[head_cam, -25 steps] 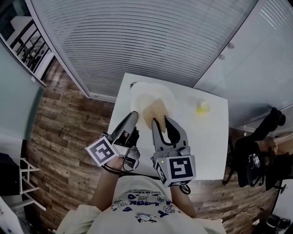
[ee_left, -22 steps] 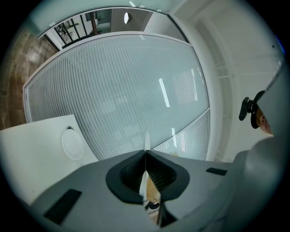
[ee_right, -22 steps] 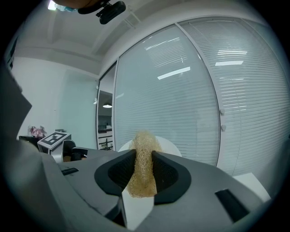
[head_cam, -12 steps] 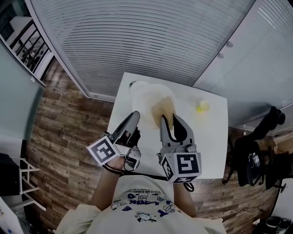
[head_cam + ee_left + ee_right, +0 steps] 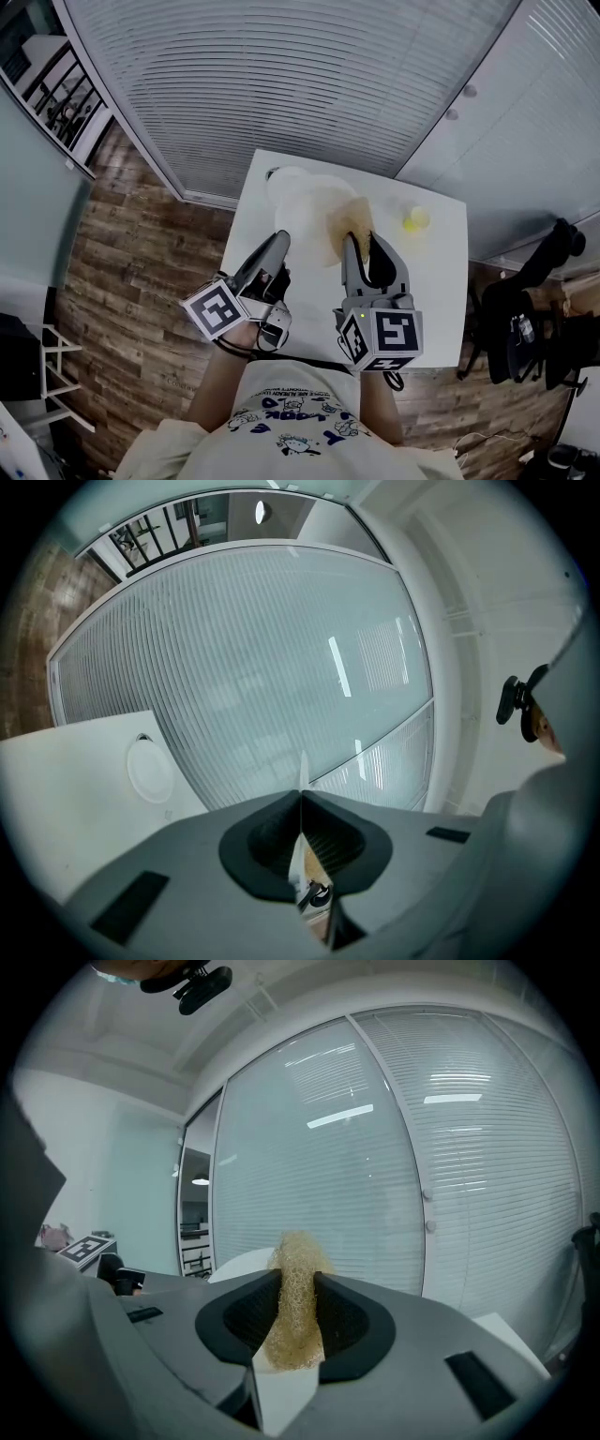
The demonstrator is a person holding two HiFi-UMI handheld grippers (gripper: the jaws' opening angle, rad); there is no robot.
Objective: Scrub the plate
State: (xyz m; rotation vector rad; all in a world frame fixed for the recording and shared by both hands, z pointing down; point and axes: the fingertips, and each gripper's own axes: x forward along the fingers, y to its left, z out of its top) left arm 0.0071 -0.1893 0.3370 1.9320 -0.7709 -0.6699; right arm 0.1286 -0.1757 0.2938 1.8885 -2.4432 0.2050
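Observation:
A white plate (image 5: 302, 208) is held over the white table (image 5: 427, 300), and my left gripper (image 5: 278, 242) is shut on its near rim. In the left gripper view only the plate's thin white edge (image 5: 302, 772) rises from between the closed jaws of that gripper (image 5: 302, 803). My right gripper (image 5: 362, 240) is shut on a tan mesh scrubber (image 5: 352, 221), which lies against the plate's right part. In the right gripper view the scrubber (image 5: 296, 1283) stands pinched between the two pads of the gripper (image 5: 298, 1288).
A small yellow object (image 5: 415, 221) sits on the table's far right. A flat white disc (image 5: 150, 769) lies on the table near its far left edge. Slatted glass walls stand behind the table, and wooden floor lies to its left.
My right gripper has carried the scrubber to the right across the plate. The left gripper and the plate have stayed where they were.

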